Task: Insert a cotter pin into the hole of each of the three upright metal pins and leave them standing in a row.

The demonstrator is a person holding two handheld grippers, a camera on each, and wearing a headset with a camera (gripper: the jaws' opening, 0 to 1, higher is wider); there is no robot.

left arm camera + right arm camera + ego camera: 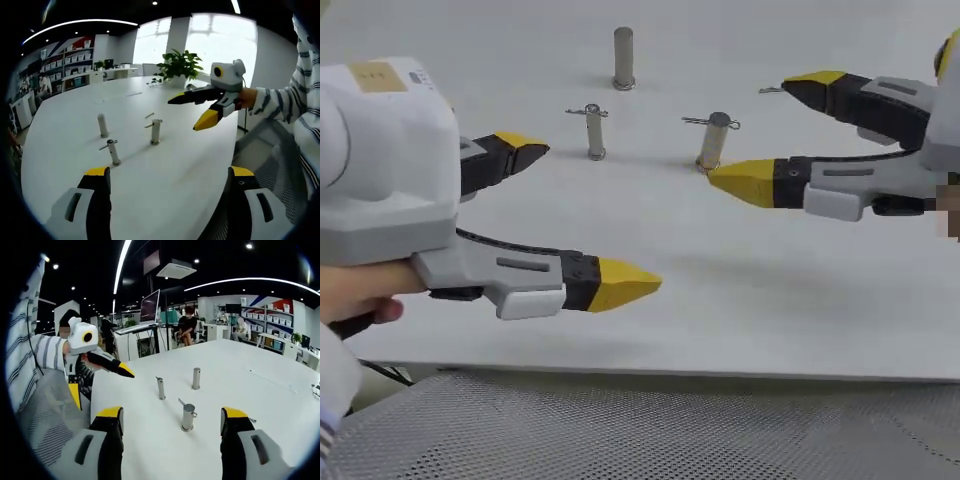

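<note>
The left gripper (575, 215) hovers above the near-left part of the white table (770, 300), its yellow-tipped jaws spread wide with nothing between them. Beyond its tips stands the left metal pin (594, 132), a slim upright steel cylinder on a small flared foot, with a cotter pin (588, 111) lying crosswise through its top. Further back and slightly to the right stands the bare metal pin (623, 58), upright, thicker and smooth, with nothing through it. To the right, about level with the left one, stands the right metal pin (714, 142), leaning a little in the head view, with a second cotter pin (705, 122) through its head and its ends sticking out on both sides. The three are well apart and form a triangle rather than a straight line. A loose cotter pin (770, 90) lies flat on the table just beside the upper jaw tip of the right gripper (765, 130), whose jaws are also spread wide and hold nothing; its lower tip is near the foot of the right metal pin.

The tabletop around the pins is open white surface. Its near edge runs across the bottom of the head view, with a grey mesh chair seat (620, 430) below it.
</note>
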